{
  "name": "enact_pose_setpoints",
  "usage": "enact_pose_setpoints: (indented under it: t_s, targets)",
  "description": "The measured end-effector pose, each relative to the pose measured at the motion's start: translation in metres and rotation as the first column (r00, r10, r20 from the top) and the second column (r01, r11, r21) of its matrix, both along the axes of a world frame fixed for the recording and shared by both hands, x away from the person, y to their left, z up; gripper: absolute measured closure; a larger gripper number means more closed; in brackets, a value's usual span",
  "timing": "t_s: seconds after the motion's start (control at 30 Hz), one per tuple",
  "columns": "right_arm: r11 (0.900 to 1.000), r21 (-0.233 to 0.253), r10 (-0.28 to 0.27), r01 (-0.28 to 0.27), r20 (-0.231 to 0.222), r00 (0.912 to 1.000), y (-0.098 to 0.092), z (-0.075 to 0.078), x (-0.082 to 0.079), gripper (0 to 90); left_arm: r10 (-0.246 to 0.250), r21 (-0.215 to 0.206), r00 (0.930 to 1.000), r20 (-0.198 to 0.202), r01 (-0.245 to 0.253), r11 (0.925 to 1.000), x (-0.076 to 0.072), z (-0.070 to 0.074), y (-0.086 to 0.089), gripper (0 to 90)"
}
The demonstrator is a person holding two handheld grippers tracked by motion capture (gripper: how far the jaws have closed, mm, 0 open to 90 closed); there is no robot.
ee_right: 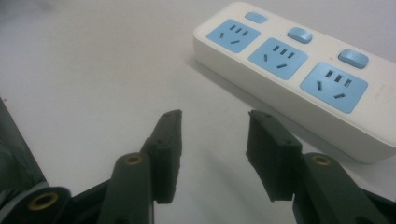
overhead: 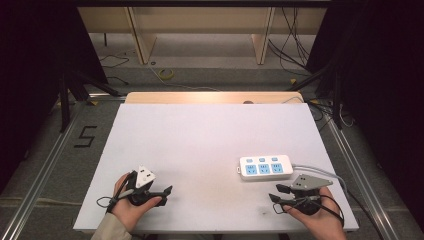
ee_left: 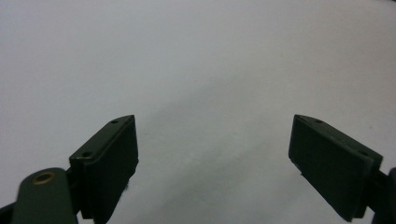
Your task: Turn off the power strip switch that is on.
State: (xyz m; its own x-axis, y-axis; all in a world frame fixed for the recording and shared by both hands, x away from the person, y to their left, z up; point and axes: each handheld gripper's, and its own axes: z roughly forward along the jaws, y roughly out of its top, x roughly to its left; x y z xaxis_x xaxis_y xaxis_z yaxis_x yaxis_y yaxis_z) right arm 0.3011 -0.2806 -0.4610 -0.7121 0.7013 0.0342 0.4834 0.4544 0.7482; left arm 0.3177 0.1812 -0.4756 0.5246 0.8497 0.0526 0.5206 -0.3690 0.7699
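White tabletop [overhead: 200, 145] holds a power strip [overhead: 265, 167] at lower right; left gripper [overhead: 162, 192] and right gripper [overhead: 276, 196] rest low, jaws spread, empty.

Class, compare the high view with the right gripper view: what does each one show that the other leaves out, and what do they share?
High view alone: the whole white table, the floor and cables beyond it, the person's left hand with the left gripper, its jaws apart, and the power strip's grey cable.

Right gripper view alone: close detail of the slot holes in the three blue sockets and the three blue switches.

Both: the white power strip, the right gripper with its jaws open, short of the strip, and the white tabletop.
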Motion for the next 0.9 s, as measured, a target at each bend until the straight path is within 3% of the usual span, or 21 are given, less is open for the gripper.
enact_pose_setpoints:
  t_s: [0.37,0.63,0.73,0.9]
  targets:
    - [0.999,-0.039,0.016,-0.016,-0.001,0.9999,0.002,0.003,0.0,66.9,0.001,0.004,1.0,-0.009,-0.001,1.0,0.001,-0.001,0.001,16.0]
    - [0.998,-0.055,0.029,-0.028,0.009,0.9995,0.002,0.007,0.001,79.7,0.003,0.002,1.0,-0.006,-0.003,1.0,0.002,-0.001,0.001,16.4]
    - [0.997,-0.075,0.023,-0.021,0.022,0.9995,0.002,0.009,0.001,88.5,0.006,-0.001,1.0,-0.005,-0.006,1.0,0.002,-0.001,0.002,16.6]
    - [0.996,-0.09,0.006,-0.004,0.023,0.9997,0.002,0.012,0.002,90.0,0.007,0.001,1.0,-0.001,-0.007,1.0,0.002,-0.001,0.002,16.9]
